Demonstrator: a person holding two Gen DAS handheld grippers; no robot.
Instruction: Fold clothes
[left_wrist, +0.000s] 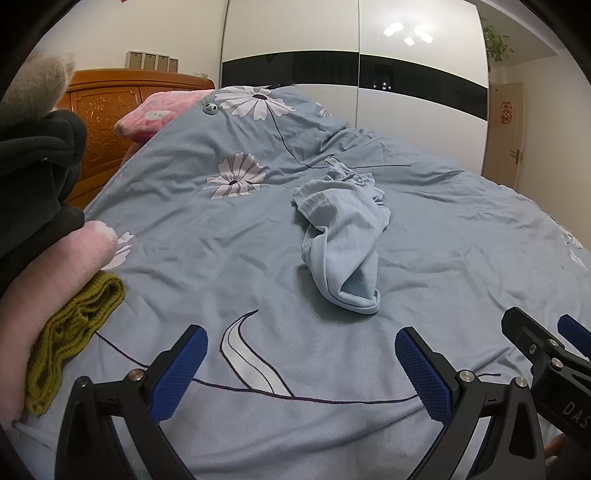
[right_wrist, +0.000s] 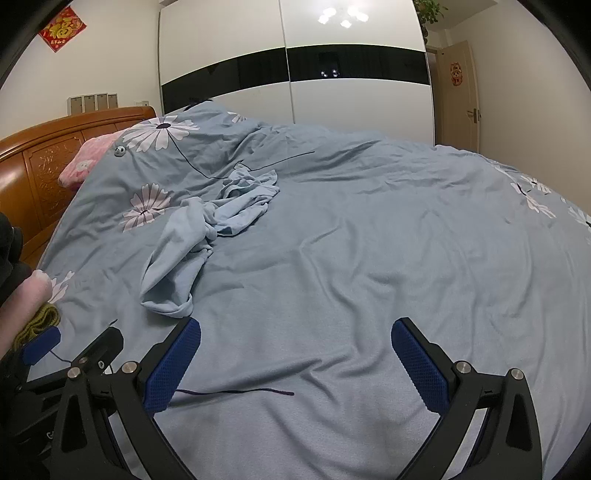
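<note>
My left gripper (left_wrist: 301, 363) and right gripper (right_wrist: 295, 356) both gape wide, empty, over the bedspread (right_wrist: 369, 258); the crumpled blue garment (left_wrist: 341, 236) lies ahead, apart.

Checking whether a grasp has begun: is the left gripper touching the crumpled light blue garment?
Apart. In the left wrist view the left gripper is open, and bare bedspread shows between its fingertips and the crumpled light blue garment.

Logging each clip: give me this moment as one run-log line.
phase: pre-grasp | left gripper: open, empty | right gripper: open, empty | light blue garment: crumpled, unfolded on duvet | folded stack: left edge
</note>
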